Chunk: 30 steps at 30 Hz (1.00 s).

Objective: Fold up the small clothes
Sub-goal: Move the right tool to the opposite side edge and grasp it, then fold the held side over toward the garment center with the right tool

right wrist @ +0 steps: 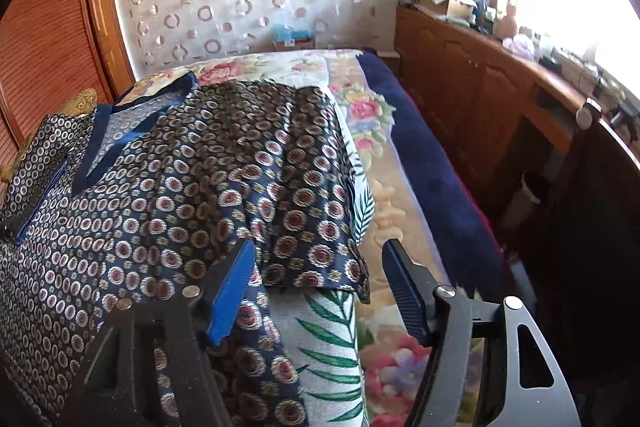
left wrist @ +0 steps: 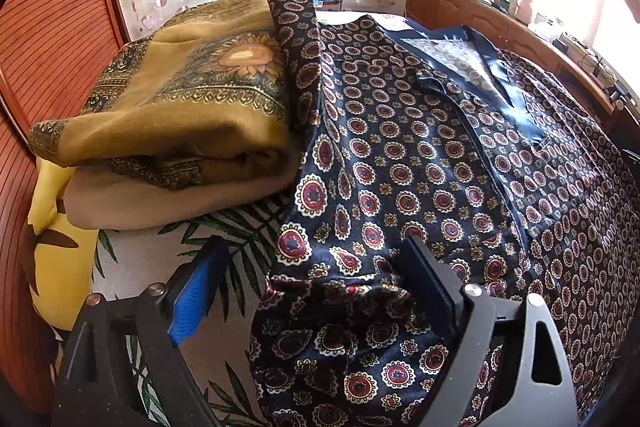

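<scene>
A dark navy satin shirt [left wrist: 420, 155] with red and cream medallions lies spread on a palm-leaf cloth [left wrist: 168, 259]. It also shows in the right wrist view [right wrist: 168, 187], collar at the upper left. My left gripper [left wrist: 316, 267] is open, its jaws wide apart around a bunched sleeve end of the shirt, not closed on it. My right gripper [right wrist: 320, 271] is open over the shirt's right sleeve edge, where the sleeve hangs over the palm-leaf cloth [right wrist: 332, 331].
A folded olive-gold scarf stack [left wrist: 180, 107] sits left of the shirt, over a yellow cloth [left wrist: 56, 259]. A floral bedspread [right wrist: 384, 195] with a navy edge lies to the right. A wooden cabinet [right wrist: 480, 87] with clutter stands under the window. A louvred wardrobe [left wrist: 48, 47] is on the left.
</scene>
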Available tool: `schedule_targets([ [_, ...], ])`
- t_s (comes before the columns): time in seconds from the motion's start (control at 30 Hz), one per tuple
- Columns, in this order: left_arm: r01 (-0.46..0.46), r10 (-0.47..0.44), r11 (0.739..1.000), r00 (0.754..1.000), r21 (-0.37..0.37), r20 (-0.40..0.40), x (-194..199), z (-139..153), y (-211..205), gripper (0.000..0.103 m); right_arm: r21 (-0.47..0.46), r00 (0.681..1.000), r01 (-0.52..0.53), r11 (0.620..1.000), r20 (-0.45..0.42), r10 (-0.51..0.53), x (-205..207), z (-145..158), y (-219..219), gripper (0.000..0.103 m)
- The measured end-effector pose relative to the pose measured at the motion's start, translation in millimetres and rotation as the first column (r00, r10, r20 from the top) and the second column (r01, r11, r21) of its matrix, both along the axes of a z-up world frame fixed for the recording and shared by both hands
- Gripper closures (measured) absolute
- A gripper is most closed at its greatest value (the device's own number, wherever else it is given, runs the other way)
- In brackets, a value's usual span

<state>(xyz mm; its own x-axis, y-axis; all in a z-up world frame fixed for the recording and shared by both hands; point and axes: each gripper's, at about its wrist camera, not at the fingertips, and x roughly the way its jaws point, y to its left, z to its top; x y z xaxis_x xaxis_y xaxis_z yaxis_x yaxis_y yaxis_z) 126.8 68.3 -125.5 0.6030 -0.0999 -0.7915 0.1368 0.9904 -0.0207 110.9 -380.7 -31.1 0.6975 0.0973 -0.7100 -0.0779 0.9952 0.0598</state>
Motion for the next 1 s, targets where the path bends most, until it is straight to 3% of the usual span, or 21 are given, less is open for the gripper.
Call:
schedule_targets([
  [0.2,0.0,0.0,1.0,1.0,0.0,-0.001,0,0,0,0.014,0.08,0.997,-0.005,0.997,-0.081,0.012,10,-6,-14,0.058],
  [0.37,0.004,-0.004,1.0,1.0,0.0,-0.001,2,0,0,0.014,0.112,0.996,-0.017,0.994,-0.081,0.026,4,1,-25,0.069],
  [0.47,0.004,-0.004,1.0,1.0,0.0,-0.001,1,-1,0,0.014,0.07,0.997,-0.018,0.997,-0.067,0.023,4,1,-24,0.077],
  [0.57,0.004,-0.004,1.0,1.0,0.0,-0.001,1,-1,0,0.014,-0.042,1.0,-0.004,0.999,-0.027,0.003,-3,-1,-15,0.096],
  [0.83,0.003,-0.003,1.0,1.0,0.0,-0.001,1,-1,-1,0.014,-0.101,0.994,0.001,0.995,0.112,0.011,-19,23,2,0.1],
  [1.0,-0.018,0.017,1.0,0.999,0.025,0.029,-4,3,0,0.014,-0.135,0.969,-0.104,0.985,0.207,0.131,-30,49,35,0.1],
])
